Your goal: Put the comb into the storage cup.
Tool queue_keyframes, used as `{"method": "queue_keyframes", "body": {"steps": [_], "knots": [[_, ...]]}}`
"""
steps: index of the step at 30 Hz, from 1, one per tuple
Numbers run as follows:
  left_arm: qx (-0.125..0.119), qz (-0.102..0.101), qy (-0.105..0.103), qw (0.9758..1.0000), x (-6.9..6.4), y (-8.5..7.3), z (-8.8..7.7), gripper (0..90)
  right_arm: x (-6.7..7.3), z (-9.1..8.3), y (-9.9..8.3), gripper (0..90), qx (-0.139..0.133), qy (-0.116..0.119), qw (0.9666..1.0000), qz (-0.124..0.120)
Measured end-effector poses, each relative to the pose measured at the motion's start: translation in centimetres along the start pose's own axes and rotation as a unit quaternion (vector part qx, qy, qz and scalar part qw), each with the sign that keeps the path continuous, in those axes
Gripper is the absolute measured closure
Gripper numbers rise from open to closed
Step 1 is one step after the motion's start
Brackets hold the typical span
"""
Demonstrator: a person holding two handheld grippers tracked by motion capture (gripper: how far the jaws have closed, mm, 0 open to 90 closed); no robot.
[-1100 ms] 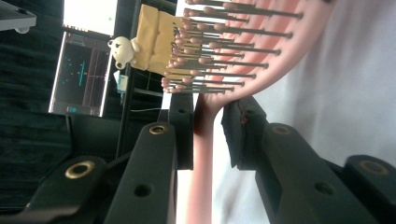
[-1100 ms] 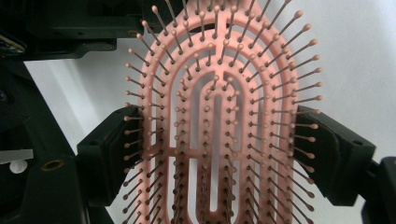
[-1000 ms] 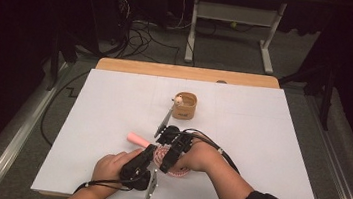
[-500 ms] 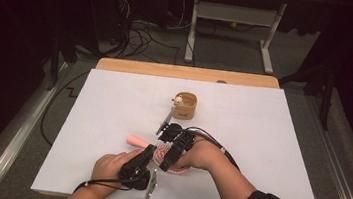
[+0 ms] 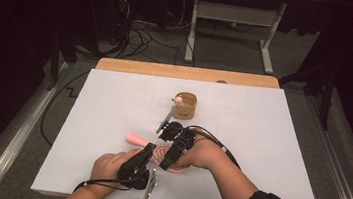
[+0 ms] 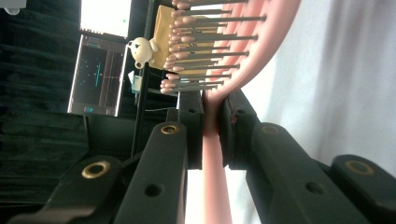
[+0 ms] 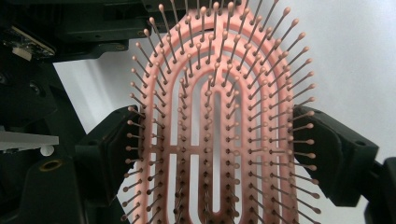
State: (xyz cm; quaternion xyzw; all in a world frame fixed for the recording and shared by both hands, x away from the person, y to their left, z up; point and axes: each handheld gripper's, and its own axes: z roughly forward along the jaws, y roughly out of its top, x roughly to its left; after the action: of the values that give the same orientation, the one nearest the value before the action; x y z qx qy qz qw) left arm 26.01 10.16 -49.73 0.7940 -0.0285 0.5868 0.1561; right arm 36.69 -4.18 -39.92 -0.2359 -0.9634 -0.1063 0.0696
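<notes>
A pink hairbrush (image 5: 161,153) lies low on the white table (image 5: 270,140), at about six o'clock from the wooden cup (image 5: 185,105). The left gripper (image 6: 212,123) pinches the brush's thin handle tight between its jaws. The right gripper (image 7: 219,154) straddles the bristled head, its jaws set wide and pressing on both edges, at one o'clock from the left.

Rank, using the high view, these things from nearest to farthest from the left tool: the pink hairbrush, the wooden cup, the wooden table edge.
1. Pink hairbrush: clamped in the left tool.
2. Wooden cup: mid-table, beyond the brush.
3. Wooden table edge: far side.
</notes>
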Motion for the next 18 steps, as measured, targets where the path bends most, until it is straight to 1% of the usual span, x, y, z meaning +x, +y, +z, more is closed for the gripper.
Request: {"method": "queue_keyframes", "body": {"steps": [1, 3, 7, 10, 12, 14, 16, 17, 18], "knots": [[0.001, 0.0, 0.001, 1.0, 0.01, -0.02, 0.02, 81.2, 0.04, -0.03, -0.01, 16.1, 0.0, -0.005, 1.0, -0.002], [0.004, 0.003, -0.001, 1.0, 0.08, -0.03, 0.01, 81.2, 0.12, -0.13, -0.04, 15.1, 0.0, -0.006, 1.0, -0.004], [0.001, -0.008, 0.001, 1.0, 0.03, -0.08, 0.06, 81.3, 0.29, -0.26, -0.2, 8.7, -0.002, -0.016, 0.9998, -0.007], [0.003, -0.004, 0.0, 1.0, 0.07, -0.11, 0.07, 81.2, 0.41, -0.33, -0.31, 0.1, 0.002, -0.023, 0.9997, -0.009], [0.006, 0.001, 0.001, 1.0, 0.09, -0.11, 0.06, 81.2, 0.48, -0.41, -0.38, 0.1, 0.002, -0.031, 0.9995, -0.008], [0.007, 0.001, 0.001, 1.0, 0.09, -0.11, 0.08, 81.2, 0.48, -0.52, -0.43, 0.1, 0.001, -0.038, 0.9992, -0.008], [0.011, 0.003, 0.002, 0.9999, 0.15, -0.12, 0.05, 81.2, 0.41, -0.68, -0.54, 0.1, 0.001, -0.035, 0.9993, -0.012], [0.006, -0.005, 0.003, 1.0, 0.11, -0.17, 0.11, 81.2, 0.4, -0.81, -0.58, 0.1, 0.003, -0.036, 0.9993, -0.011], [0.007, -0.007, 0.005, 0.9999, 0.12, -0.2, 0.12, 81.2, 0.36, -0.89, -0.64, 0.1, 0.0, -0.036, 0.9993, -0.013]]}}
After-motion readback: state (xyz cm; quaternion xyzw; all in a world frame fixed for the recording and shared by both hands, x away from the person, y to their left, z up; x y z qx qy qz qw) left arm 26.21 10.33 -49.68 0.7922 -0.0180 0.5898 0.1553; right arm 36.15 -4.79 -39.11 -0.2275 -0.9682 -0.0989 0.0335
